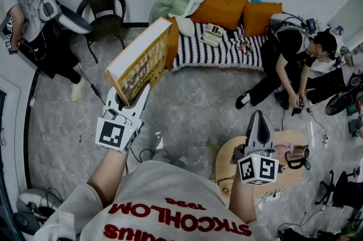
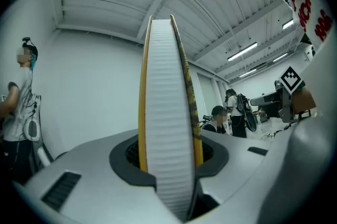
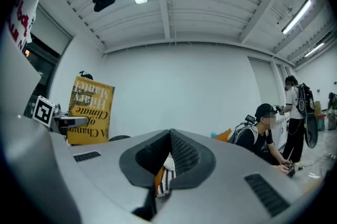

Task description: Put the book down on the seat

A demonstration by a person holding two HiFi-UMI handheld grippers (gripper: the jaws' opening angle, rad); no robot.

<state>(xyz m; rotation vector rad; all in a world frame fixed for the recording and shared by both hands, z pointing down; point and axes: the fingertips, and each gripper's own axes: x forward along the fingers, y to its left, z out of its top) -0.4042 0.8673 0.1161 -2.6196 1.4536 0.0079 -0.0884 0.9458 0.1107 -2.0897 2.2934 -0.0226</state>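
While R gripper [image 1: 258, 118] sits w/ jaws pressed together, L gripper [image 1: 132, 99] jaws pinch book [image 1: 142, 58] edge-on btwn them.

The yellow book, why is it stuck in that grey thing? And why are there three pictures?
No robot here: a person holds a grabbing tool in each hand. The head view comes from a camera on the person's head, looking down. The left gripper pinches a big yellow book, held up on its edge. The right gripper is closed and holds nothing. The other two pictures come from small cameras riding on the grippers: one looks straight at the book's white pages between its jaws, the other sees the book's cover from the side. Ahead is a striped seat with orange cushions and a smaller book on it. The yellow book is not there yet.
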